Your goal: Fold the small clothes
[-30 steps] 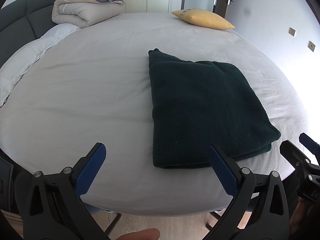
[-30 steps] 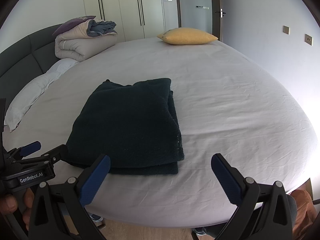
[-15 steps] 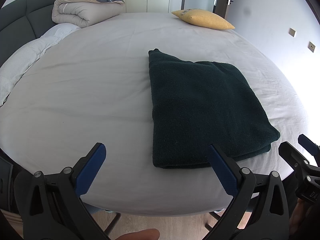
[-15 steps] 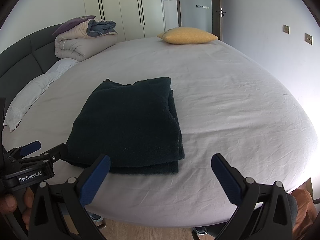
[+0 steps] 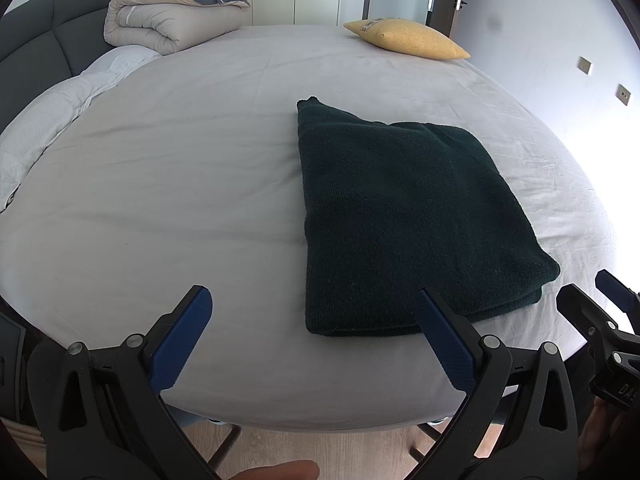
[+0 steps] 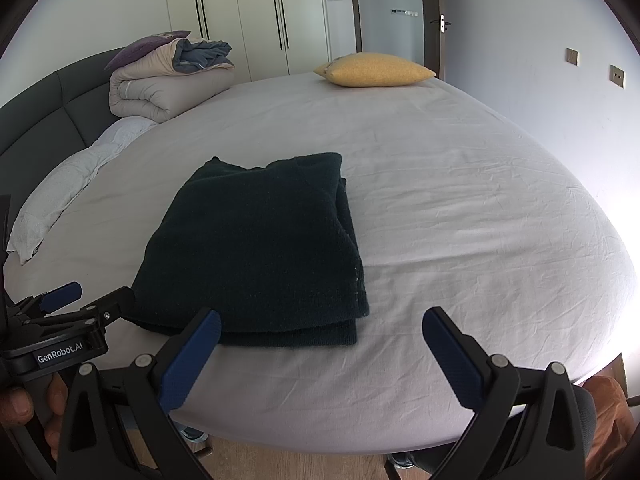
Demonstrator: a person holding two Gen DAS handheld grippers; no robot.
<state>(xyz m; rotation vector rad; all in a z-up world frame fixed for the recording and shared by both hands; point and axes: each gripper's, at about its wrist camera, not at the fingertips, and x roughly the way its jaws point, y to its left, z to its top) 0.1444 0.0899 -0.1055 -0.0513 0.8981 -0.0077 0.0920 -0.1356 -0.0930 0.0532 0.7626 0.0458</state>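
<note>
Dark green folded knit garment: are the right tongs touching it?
Apart. The right wrist view shows the right tongs wide open short of the dark green folded knit garment, with pale bedsheet between the blue pads.

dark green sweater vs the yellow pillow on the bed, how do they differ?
1. Colour: the dark green sweater is near black; the yellow pillow is bright mustard.
2. Shape: the sweater lies flat, folded in layers; the pillow is plump and puffed.
3. Place: the sweater sits near the bed's front edge, close to both open grippers; the pillow sits at the far side near the door.

Both rest on the white sheet, untouched.
</note>
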